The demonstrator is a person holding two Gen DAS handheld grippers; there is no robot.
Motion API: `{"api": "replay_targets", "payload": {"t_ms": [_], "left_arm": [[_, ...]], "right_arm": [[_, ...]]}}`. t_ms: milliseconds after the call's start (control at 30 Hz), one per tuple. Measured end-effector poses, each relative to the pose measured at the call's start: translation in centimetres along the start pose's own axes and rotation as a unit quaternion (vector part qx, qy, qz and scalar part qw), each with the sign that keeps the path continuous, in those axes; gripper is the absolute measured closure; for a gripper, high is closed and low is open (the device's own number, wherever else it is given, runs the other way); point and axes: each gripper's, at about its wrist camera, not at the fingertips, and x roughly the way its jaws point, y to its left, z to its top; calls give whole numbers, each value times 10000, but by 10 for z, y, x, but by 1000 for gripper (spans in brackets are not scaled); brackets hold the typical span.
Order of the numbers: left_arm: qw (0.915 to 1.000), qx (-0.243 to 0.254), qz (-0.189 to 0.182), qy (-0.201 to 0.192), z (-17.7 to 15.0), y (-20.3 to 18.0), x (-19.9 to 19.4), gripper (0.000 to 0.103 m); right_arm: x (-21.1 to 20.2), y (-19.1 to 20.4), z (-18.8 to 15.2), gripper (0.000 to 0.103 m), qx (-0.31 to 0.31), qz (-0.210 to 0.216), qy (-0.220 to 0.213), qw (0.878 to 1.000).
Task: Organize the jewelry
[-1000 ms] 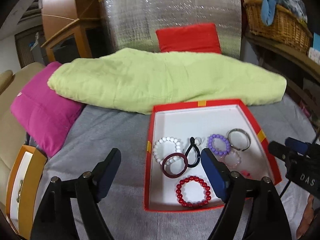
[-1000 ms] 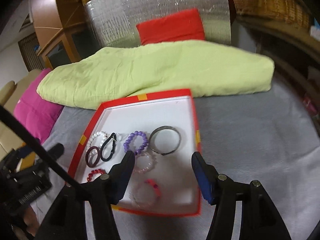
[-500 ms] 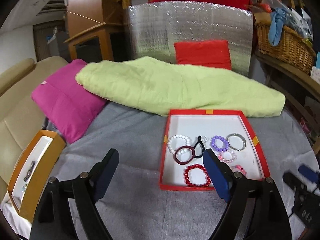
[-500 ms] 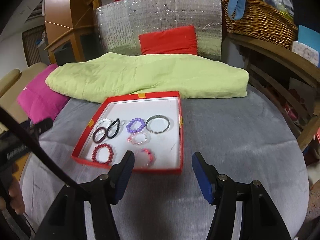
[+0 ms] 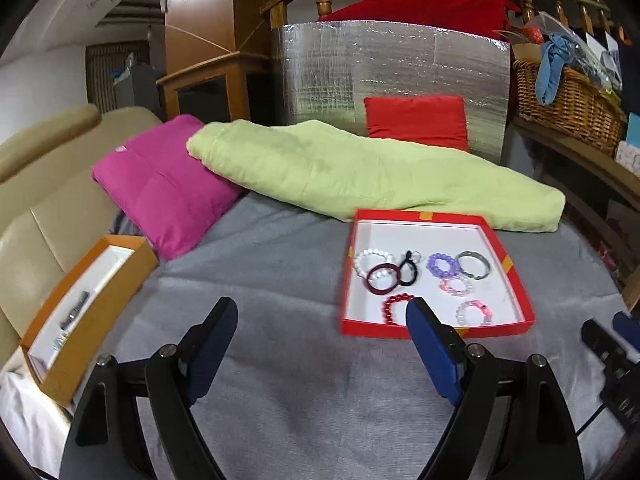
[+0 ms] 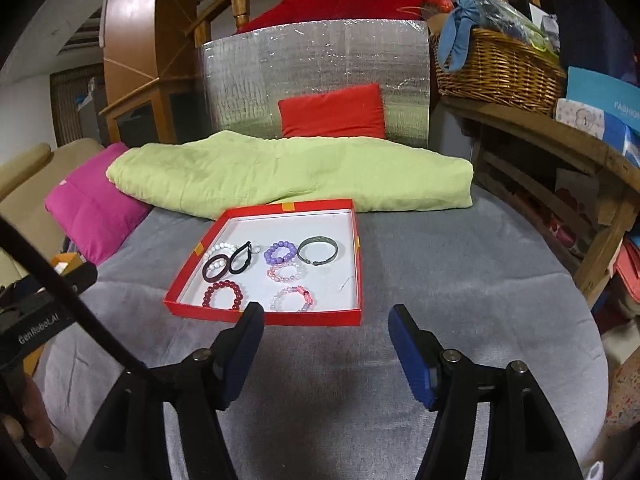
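A red tray [image 5: 436,330] [image 6: 264,317] with a white floor sits on the grey cloth and holds several bracelets: white beads [image 5: 370,258], a dark maroon ring [image 5: 384,279], a black loop [image 6: 240,260], purple beads [image 6: 280,253], a grey metal bangle [image 6: 318,251], pink beads [image 6: 285,273], red beads [image 6: 223,295] and a pale pink one [image 6: 292,298]. My left gripper [image 5: 322,344] is open and empty, in front of the tray's near left corner. My right gripper [image 6: 326,344] is open and empty, just in front of the tray's near edge.
An orange box [image 5: 86,312] with small items stands at the left on a beige sofa. A magenta cushion [image 5: 164,184], a green folded blanket [image 5: 360,172] and a red cushion [image 5: 416,120] lie behind the tray. A wicker basket [image 6: 496,68] sits on a wooden shelf at right.
Both grippers have pulled back and up from the tray, so it looks smaller and farther. The orange box has come into the left view. Both jaws stay open.
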Motion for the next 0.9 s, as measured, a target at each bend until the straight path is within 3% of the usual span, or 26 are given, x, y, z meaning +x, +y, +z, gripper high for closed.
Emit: {"api": "replay_targets", "payload": {"t_ms": [900], "left_arm": [[9993, 269, -155, 204, -8, -9, 17, 17]], "right_arm": [[19, 10, -7, 34, -253, 137, 179, 9994]]}}
